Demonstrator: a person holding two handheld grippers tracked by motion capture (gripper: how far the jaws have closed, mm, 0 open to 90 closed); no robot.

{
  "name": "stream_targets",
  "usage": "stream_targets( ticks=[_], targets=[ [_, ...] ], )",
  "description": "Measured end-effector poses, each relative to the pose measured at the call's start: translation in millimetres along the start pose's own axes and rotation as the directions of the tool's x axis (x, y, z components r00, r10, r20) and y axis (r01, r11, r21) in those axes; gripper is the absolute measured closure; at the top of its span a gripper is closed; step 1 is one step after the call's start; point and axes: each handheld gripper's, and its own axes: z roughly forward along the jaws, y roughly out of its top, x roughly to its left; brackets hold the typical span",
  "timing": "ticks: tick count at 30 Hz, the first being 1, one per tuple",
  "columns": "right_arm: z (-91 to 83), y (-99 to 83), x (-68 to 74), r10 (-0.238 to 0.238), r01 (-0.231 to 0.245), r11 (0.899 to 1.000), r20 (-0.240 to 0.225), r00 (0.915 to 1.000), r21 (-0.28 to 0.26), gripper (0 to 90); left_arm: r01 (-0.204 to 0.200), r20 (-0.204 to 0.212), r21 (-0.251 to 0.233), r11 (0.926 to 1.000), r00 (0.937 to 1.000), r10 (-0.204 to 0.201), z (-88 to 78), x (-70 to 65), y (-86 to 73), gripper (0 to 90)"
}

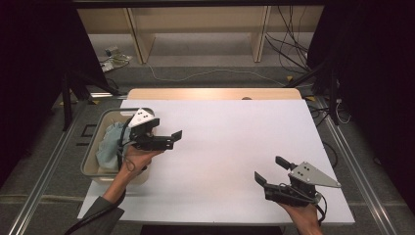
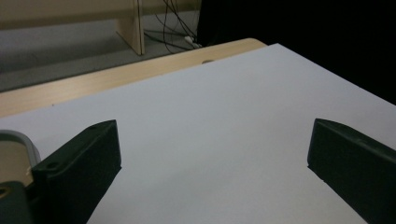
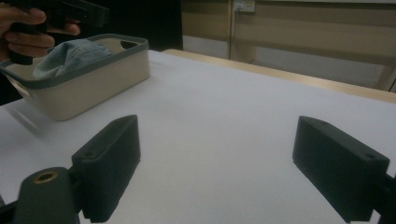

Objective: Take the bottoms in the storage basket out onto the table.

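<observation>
Basically both tools empty, jaws apart. Left gripper (image 1: pixel 172 138) at mid-left of the high view, beside the beige bin (image 1: pixel 93 161) holding a bluish cloth (image 1: pixel 110 144), partly hidden by the hand (image 1: pixel 134 159). Right gripper (image 1: pixel 270 170) lower right over the white table (image 1: pixel 225 142); its wrist cut off by the bottom edge.

Matt white table sheet (image 1: pixel 220 142); smooth beige plastic basket (image 3: pixel 93 84); soft blue cloth (image 3: pixel 70 56)
</observation>
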Motion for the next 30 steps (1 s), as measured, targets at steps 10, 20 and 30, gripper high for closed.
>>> stream_targets(
  ticks=[10, 20, 30],
  targets=[
    [0.3, 0.1, 0.5, -0.008, 0.008, 1.000, -0.003, 1.0000, 0.002, 16.1, 0.029, -0.031, 0.020, 0.9994, 0.9991, -0.029, -8.4, 17.0, 8.6, 2.4],
    [0.8, -0.2, 1.9, -0.019, 0.020, 1.000, -0.006, 0.9998, 0.005, 16.2, 0.046, -0.068, 0.078, 0.9959, 0.9968, -0.041, -12.0, 31.4, 10.2, 2.4],
    [1.3, -0.4, 3.3, -0.024, 0.024, 1.000, -0.012, 0.9996, 0.011, 16.2, 0.084, -0.163, 0.117, 0.9896, 0.9845, -0.064, -27.8, 60.1, 13.0, 3.0]
  ],
)
